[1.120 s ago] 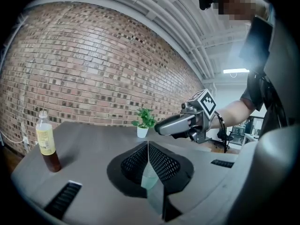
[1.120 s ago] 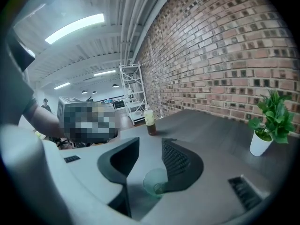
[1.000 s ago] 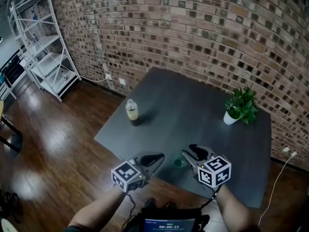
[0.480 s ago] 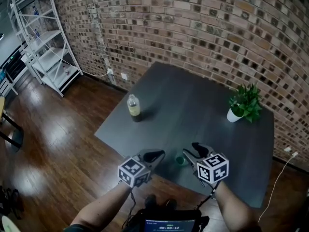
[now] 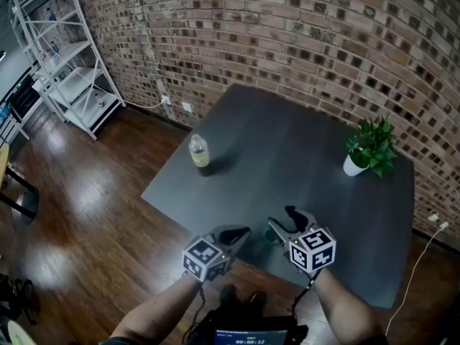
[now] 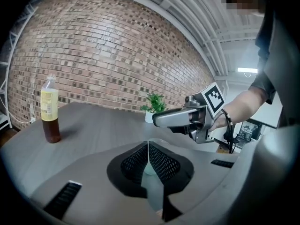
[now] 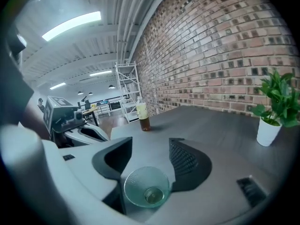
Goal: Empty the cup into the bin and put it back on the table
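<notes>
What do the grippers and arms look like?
The left gripper and right gripper are grey, black meshed pads, each with a white cube of black square markers. Black cable at the right wrist; dark short sleeve. Right jaws are opening, green cup between them.

we see a dark worktop (image 5: 287, 157) carrying a bottle (image 5: 200, 152) left of centre, a potted plant (image 5: 370, 149) at right and a cup (image 7: 146, 187) near its lower edge.

Dark grey short sleeve (image 6: 268, 74), forearms bare, a black cable (image 6: 228, 131) looping at the wrist. The left gripper (image 5: 241, 232) and right gripper (image 5: 280, 218) are pale grey shells with black mesh-textured pads (image 6: 161, 162), each carrying a white cube (image 5: 207, 257) of black square markers. The right one's jaws are opening, a clear cup (image 7: 146, 186) between them.
</notes>
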{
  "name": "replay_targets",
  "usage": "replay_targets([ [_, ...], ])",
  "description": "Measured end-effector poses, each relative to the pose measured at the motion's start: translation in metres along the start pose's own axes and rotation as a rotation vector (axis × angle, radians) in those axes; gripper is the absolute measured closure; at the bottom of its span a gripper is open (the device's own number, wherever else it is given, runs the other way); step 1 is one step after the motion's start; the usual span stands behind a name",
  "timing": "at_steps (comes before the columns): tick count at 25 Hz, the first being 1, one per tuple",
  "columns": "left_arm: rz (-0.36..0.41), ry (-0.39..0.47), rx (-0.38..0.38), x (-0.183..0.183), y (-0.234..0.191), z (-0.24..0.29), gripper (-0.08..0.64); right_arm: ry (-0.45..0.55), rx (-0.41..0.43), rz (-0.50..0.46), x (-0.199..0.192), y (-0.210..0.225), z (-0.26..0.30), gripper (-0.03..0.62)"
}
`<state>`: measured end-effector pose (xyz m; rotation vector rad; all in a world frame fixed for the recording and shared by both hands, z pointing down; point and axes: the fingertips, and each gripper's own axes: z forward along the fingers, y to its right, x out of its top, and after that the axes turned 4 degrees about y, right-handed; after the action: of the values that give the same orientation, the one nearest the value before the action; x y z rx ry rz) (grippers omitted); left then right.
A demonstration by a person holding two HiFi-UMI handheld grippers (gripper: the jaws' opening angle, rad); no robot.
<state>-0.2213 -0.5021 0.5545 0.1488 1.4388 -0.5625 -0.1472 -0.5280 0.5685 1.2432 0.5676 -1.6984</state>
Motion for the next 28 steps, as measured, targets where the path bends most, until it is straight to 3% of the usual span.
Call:
replay_targets([
  [1,-0.003,-0.004,0.003,-0.002,0.0,0.0,0.56,0.002,0.007,0.001,-0.001,-0.001,0.002,0.317],
  [4,-0.012,-0.017,0.009,-0.011,-0.001,0.0,0.56,0.005,0.023,-0.01,-0.009,-0.003,0.005,0.313],
  [6,-0.021,-0.024,0.015,-0.017,-0.003,-0.002,0.56,-0.009,0.032,-0.013,-0.02,-0.005,0.008,0.233],
  [12,-0.04,-0.034,0.013,-0.028,-0.002,-0.001,0.56,-0.041,0.039,-0.02,-0.048,-0.005,0.01,0.232],
  [14,-0.045,-0.038,0.017,-0.032,-0.003,-0.002,0.56,-0.06,0.062,-0.029,-0.056,-0.009,0.012,0.144],
  [28,-0.033,-0.05,0.086,-0.053,-0.02,0.005,0.559,-0.083,0.077,-0.02,-0.084,-0.014,0.017,0.144],
])
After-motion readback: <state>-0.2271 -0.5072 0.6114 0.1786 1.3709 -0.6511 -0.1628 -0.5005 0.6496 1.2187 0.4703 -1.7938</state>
